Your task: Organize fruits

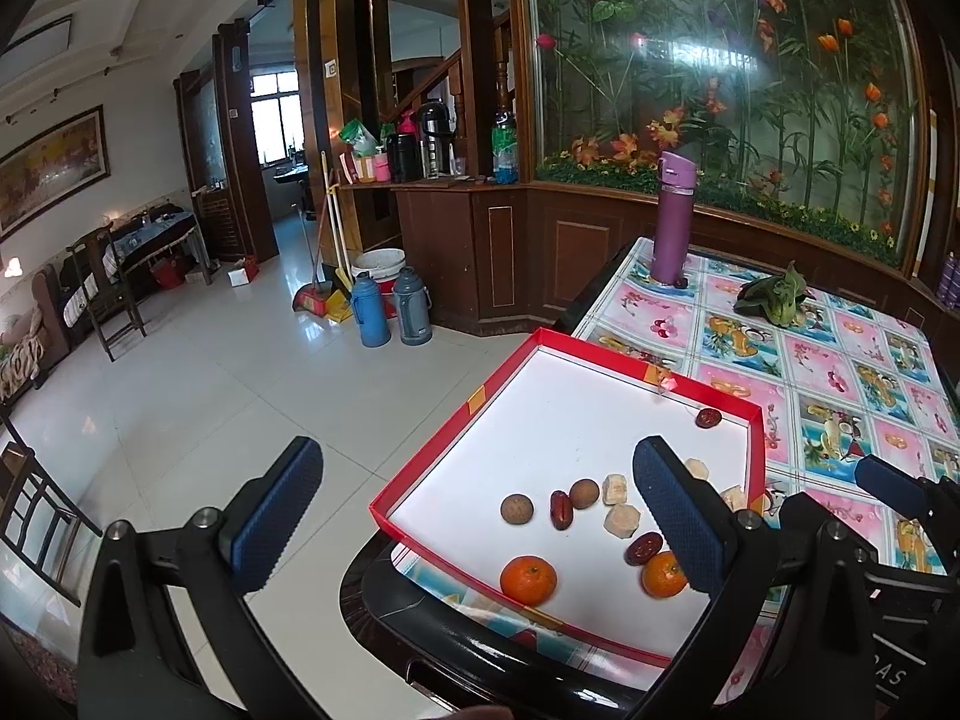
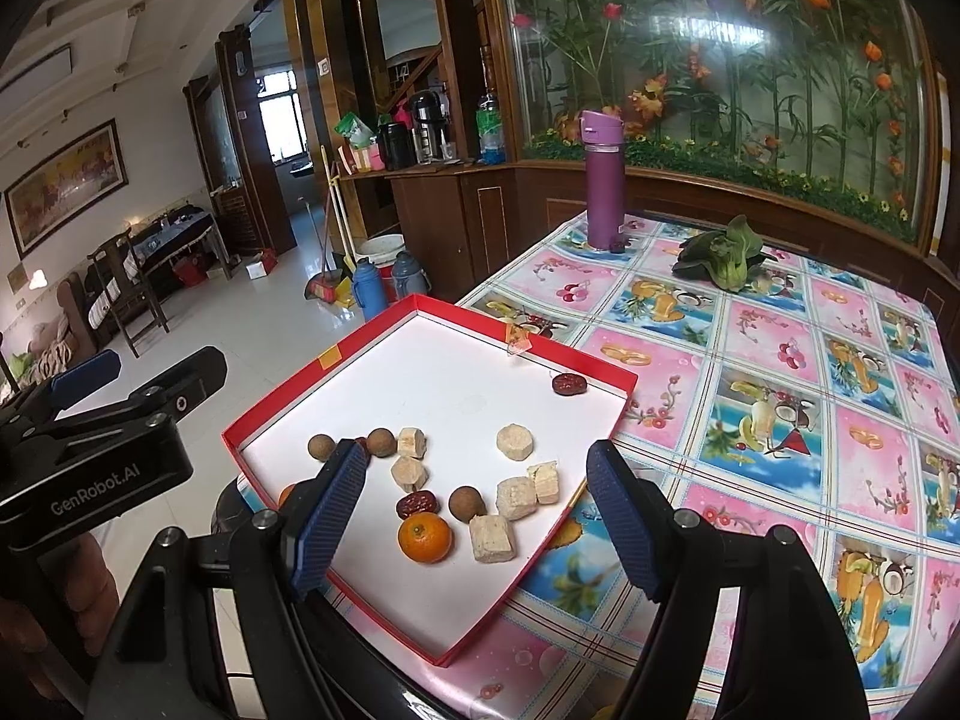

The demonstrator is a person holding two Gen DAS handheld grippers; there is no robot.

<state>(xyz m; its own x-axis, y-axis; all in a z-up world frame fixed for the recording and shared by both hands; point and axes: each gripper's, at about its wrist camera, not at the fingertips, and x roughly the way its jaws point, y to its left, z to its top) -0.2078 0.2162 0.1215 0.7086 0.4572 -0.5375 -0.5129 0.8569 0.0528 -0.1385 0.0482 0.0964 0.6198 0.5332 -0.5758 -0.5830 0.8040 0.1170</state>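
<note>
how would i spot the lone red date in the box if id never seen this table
Find the red-rimmed box hanging over the table's near corner. Most of the food clusters at its near end; the lone date lies alone by the far rim, on the side toward the purple bottle. It is dark red and wrinkled, touching no other piece.

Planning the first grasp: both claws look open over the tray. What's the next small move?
Probably lower the right claw onto the near orange. Both claws are open and empty, and that orange lies roughly between the right one's fingers in the red tray. The left claw is less well lined up.
</note>
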